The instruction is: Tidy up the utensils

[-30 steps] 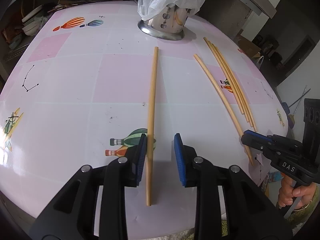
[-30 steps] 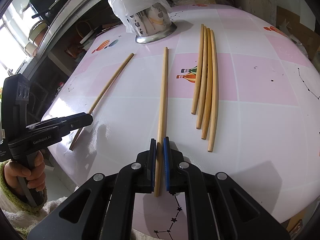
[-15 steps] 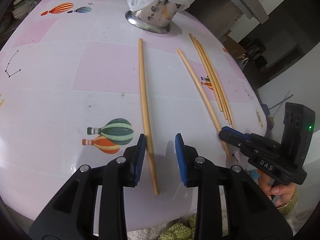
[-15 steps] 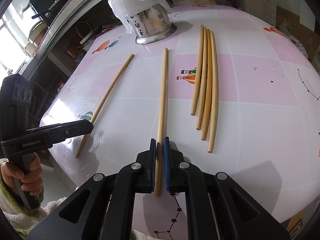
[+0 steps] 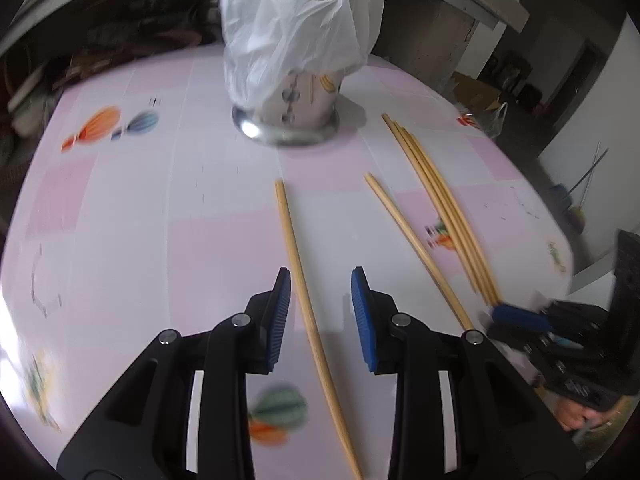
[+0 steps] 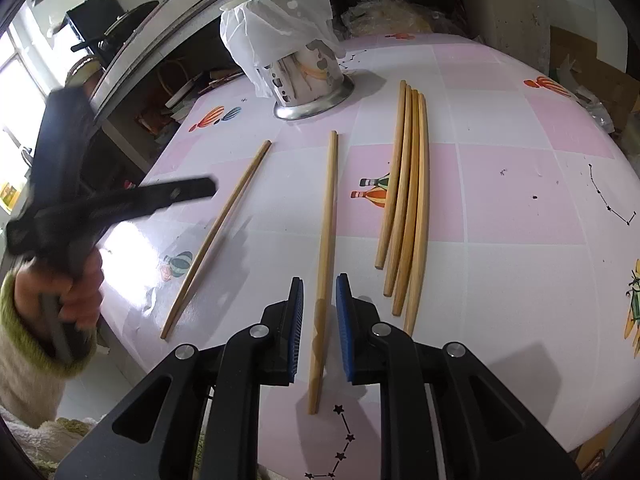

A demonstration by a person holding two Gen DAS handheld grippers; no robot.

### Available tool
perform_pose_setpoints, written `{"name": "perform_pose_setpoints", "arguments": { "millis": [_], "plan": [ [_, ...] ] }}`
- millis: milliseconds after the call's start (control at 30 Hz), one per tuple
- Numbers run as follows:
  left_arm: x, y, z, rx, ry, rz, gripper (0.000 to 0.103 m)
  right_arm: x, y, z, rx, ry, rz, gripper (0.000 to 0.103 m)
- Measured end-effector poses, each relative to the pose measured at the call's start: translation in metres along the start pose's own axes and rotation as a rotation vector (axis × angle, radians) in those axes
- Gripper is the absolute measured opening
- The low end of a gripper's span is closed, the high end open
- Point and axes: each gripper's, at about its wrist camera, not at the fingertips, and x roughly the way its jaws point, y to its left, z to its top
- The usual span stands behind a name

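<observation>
Three groups of bamboo chopsticks lie on the pink tiled table (image 6: 520, 280). One single chopstick (image 6: 325, 216) runs between the blue pads of my right gripper (image 6: 320, 280); its jaws are opening and the pads stand clear of the stick. Another single chopstick (image 5: 298, 264) lies on the table below my open left gripper (image 5: 321, 276), nearer its left pad and untouched. In the right wrist view the left gripper (image 6: 208, 188) hovers blurred above that stick (image 6: 224, 224). A bundle of several chopsticks (image 6: 408, 200) lies to the right.
A perforated metal utensil holder (image 5: 296, 104) draped with a white plastic bag (image 5: 296, 32) stands at the back of the table (image 5: 120, 208). Cluttered shelves sit behind it. The table's front edge is just under both grippers. A hand in a green-cuffed sleeve (image 6: 24, 320) holds the left gripper.
The right jaws, clamped on their chopstick before, have parted from it. The left gripper has moved forward along its chopstick toward the holder, with its jaws as wide as before.
</observation>
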Motion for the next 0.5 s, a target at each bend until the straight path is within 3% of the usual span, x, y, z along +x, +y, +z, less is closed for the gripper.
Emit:
{"name": "perform_pose_setpoints", "arguments": {
  "millis": [233,500],
  "plan": [
    [0.034,0.004,0.033,0.040,0.046,0.045,0.029,0.004,-0.004,0.001,0.003,0.006,0.001,0.017],
    [0.059,0.005,0.047,0.064,0.094,0.110,0.027,0.010,-0.013,0.007,0.017,0.009,0.006,0.017]
  ]
}}
